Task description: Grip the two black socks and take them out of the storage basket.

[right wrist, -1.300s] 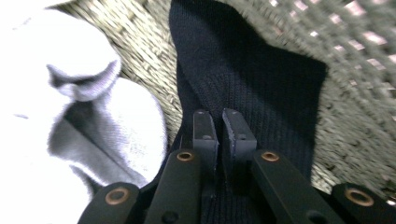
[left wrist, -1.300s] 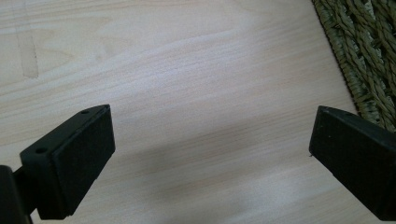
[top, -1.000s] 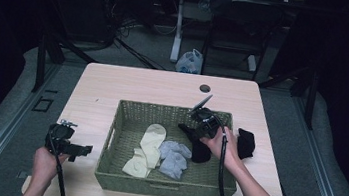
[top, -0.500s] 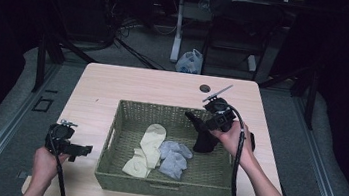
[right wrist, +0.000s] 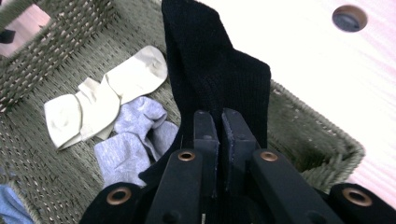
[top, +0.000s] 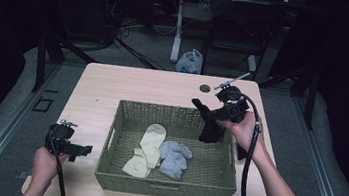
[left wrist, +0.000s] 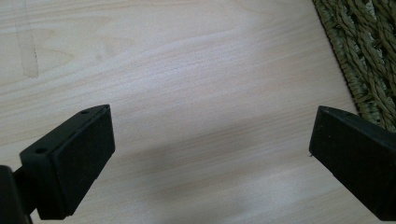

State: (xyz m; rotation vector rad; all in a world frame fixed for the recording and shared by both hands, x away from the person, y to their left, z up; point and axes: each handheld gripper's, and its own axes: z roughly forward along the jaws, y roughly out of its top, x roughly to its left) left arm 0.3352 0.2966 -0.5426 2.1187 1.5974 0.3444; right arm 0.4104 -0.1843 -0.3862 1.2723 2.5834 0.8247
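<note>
A black sock [top: 210, 126] [right wrist: 212, 74] hangs from my right gripper [top: 200, 106] [right wrist: 220, 114], whose jaws are shut on it above the far right corner of the green wicker basket [top: 118, 171] [right wrist: 317, 135]. Inside the basket lie a cream sock [top: 149, 143] [right wrist: 100, 95] and a grey sock [top: 174, 157] [right wrist: 135, 140]. My left gripper [top: 86, 150] [left wrist: 210, 158] is held low over the table's near left part, left of the basket, jaws wide open with bare wood between them.
The light wooden table [top: 138, 86] [left wrist: 187, 70] has a round cable hole [top: 205, 88] [right wrist: 349, 17] behind the basket. The basket's woven wall [left wrist: 364, 51] stands close to the left gripper. A white plastic bag [top: 190, 61] lies on the floor beyond the table.
My right gripper has risen out of the basket and moved toward the far right corner, lifting the black sock with it. The left gripper has stayed put.
</note>
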